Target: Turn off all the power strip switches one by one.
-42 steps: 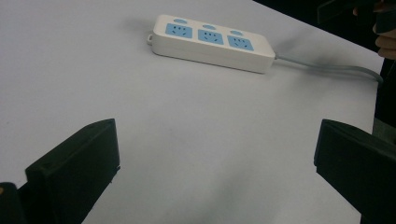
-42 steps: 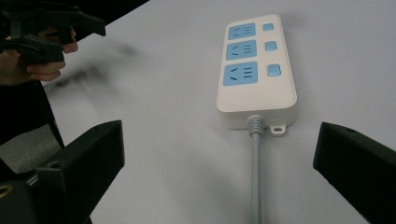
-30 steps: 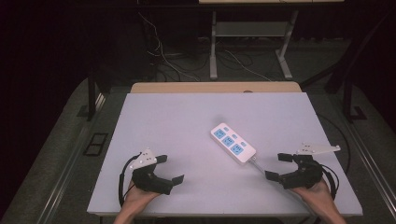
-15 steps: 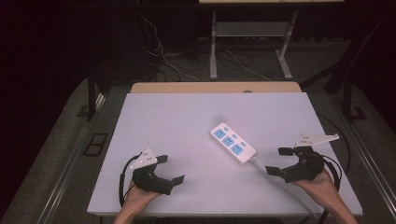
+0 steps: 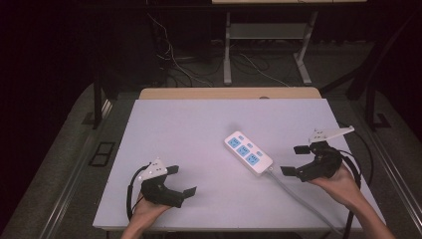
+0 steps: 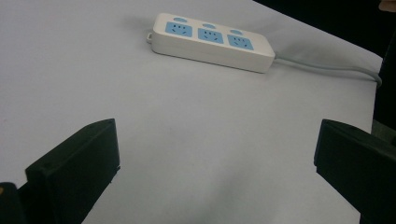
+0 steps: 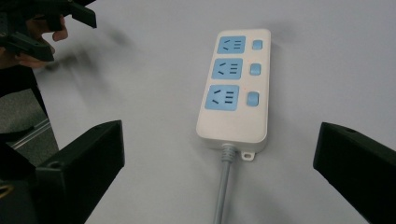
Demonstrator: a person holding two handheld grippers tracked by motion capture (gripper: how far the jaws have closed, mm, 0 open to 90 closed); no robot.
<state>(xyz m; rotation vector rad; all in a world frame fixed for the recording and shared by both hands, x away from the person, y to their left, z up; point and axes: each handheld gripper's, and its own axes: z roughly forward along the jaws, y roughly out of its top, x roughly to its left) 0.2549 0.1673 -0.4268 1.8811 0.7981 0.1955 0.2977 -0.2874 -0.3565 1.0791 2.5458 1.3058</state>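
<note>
A white power strip [image 5: 248,153] with three blue sockets lies at an angle on the white table [image 5: 199,129], right of centre; its grey cable [image 5: 298,196] runs toward the front right edge. In the right gripper view the power strip [image 7: 235,86] lies just ahead between the wide-apart jaws, its cable [image 7: 222,191] trailing toward me. My right gripper [image 5: 294,160] is open, raised just right of the strip's cable end. My left gripper [image 5: 181,181] is open near the front left, empty. From the left gripper view the strip [image 6: 212,41] lies far off.
A wooden ledge [image 5: 229,93] borders the table's far edge. Beyond it, on the dark floor, are metal stand legs [image 5: 228,55] and loose cables [image 5: 174,64]. The other hand and its gripper [image 7: 39,25] show at the upper left of the right gripper view.
My right gripper has risen and shifted forward and left, toward the strip's cable end. The left gripper has stayed put.
</note>
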